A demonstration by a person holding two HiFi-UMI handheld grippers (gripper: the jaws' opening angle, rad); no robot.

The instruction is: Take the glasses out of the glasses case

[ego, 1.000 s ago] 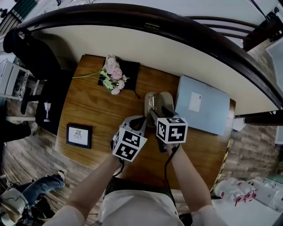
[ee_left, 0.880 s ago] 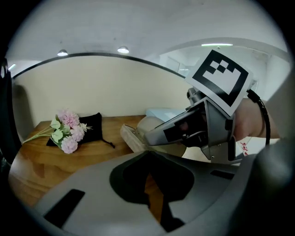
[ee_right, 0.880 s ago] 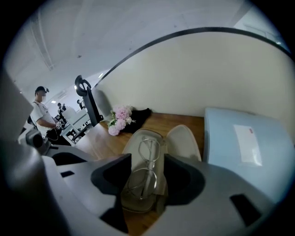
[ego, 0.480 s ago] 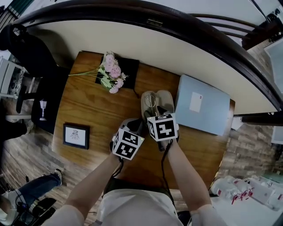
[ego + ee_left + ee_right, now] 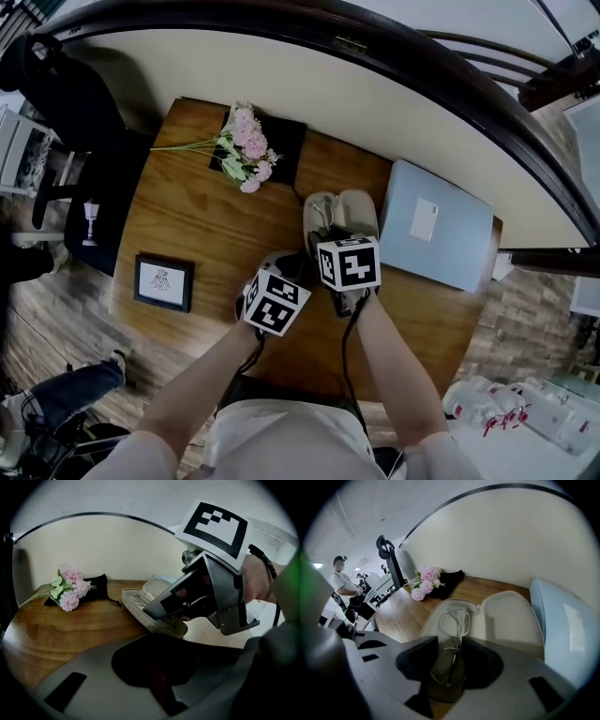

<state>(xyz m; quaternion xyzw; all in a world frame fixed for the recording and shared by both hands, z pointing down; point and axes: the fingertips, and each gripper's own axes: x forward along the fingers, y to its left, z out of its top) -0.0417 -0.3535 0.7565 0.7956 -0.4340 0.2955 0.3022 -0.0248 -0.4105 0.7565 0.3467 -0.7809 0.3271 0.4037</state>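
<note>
The open beige oval glasses case [image 5: 506, 620] lies flat on the brown wooden table [image 5: 206, 225], towards the far edge and right of the middle. It is just beside the pale blue-grey laptop [image 5: 436, 234] that fills the right end. The thin silver wire-rimmed glasses [image 5: 454, 622] lie folded in the case's left half, lengthways towards the person; the right half is bare lining.

The right tool [image 5: 448, 656] is over the near end of the case. Its dark pads stand well apart on either side of the near lens and bridge, and it holds nothing yet. The left tool [image 5: 154, 665] waits just short of the case's near rim, towards the near edge of the table. Its pads are drawn almost together with only a narrow slit between them, and nothing is in it.

The glasses look very light, springy and easily bent. The lenses would smudge or slip under the pads, so the bridge or the metal rim beside it looks the safest hold, taken with gentle pressure. The case also looks light and may drag along unless it is steadied.

In the head view the two marker cubes cover the near half of the case. The folded arms and the far side of the frame are too fine to trace. I cannot tell whether the right pads already touch the wire.
</note>
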